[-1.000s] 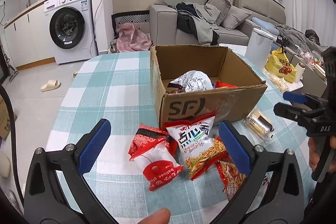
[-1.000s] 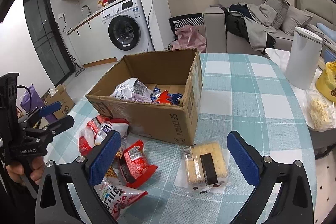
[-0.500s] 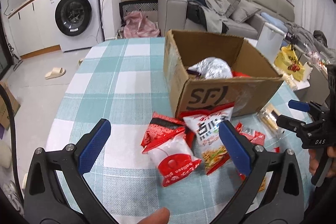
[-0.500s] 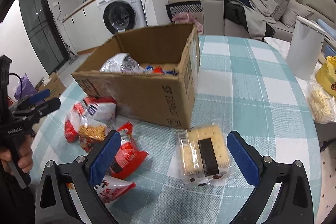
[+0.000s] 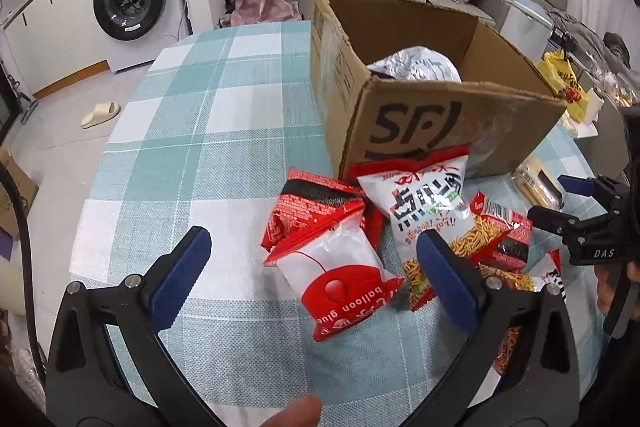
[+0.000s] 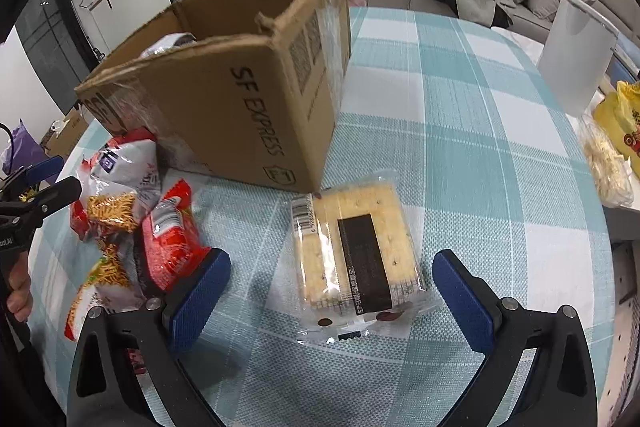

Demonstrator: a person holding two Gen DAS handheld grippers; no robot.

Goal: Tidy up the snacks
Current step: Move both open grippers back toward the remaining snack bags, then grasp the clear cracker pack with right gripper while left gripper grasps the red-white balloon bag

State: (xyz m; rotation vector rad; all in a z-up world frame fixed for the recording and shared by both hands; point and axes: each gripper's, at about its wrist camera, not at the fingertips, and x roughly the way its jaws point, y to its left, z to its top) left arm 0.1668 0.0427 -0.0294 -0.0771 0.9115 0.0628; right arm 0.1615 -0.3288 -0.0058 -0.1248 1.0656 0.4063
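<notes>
Both grippers have dropped closer to the table over the last second — the left gripper (image 5: 312, 271) now frames the red-and-white packet (image 5: 340, 279), the right gripper (image 6: 330, 291) the cracker pack (image 6: 356, 259) beside the cardboard box (image 5: 436, 115). Both jaws stand wide, holding nothing — pickups look imminent, with the loose snacks still outside the box.

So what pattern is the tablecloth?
Teal and white checks on the tablecloth, clearest in the right wrist view.

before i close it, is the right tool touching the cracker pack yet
Apart. The right wrist view shows bare tablecloth between both blue pads and the cracker pack, with the right tool open around it.
</notes>
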